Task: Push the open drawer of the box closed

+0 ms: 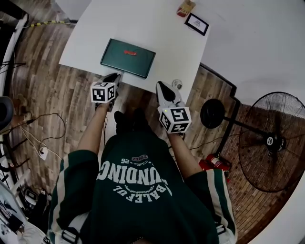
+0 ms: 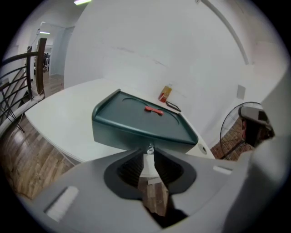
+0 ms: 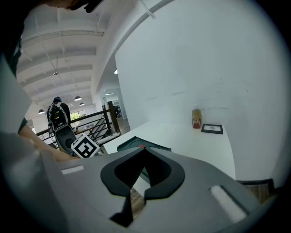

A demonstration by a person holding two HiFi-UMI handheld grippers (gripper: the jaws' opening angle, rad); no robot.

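The dark green box (image 1: 127, 57) is sitting at the near edge of the white table (image 1: 157, 28), with a small red piece (image 1: 129, 53) lying on its lid. The left gripper (image 1: 115, 76) is reaching the box's front, its fingers standing narrow and pinching a small silver knob (image 2: 149, 149) there. The right gripper (image 1: 161, 86) is hovering off the table's edge, to the right of the box, its fingers closed together on nothing.

A dark green flat plastic box (image 1: 127, 58) lies on the white tabletop (image 1: 143, 28) by its 6 o'clock edge. A small red piece (image 1: 129, 53) sits on its lid. At 1 o'clock stand a red-and-yellow carton (image 1: 186, 7) and, nearer, a black-framed card (image 1: 197, 24). The box's small metal knob (image 2: 150, 149) faces 6 o'clock, between the left gripper (image 1: 116, 75) tips. The right gripper (image 1: 159, 86) is at 5 o'clock, and a black pedestal fan (image 1: 274, 140) on the floor at 4.
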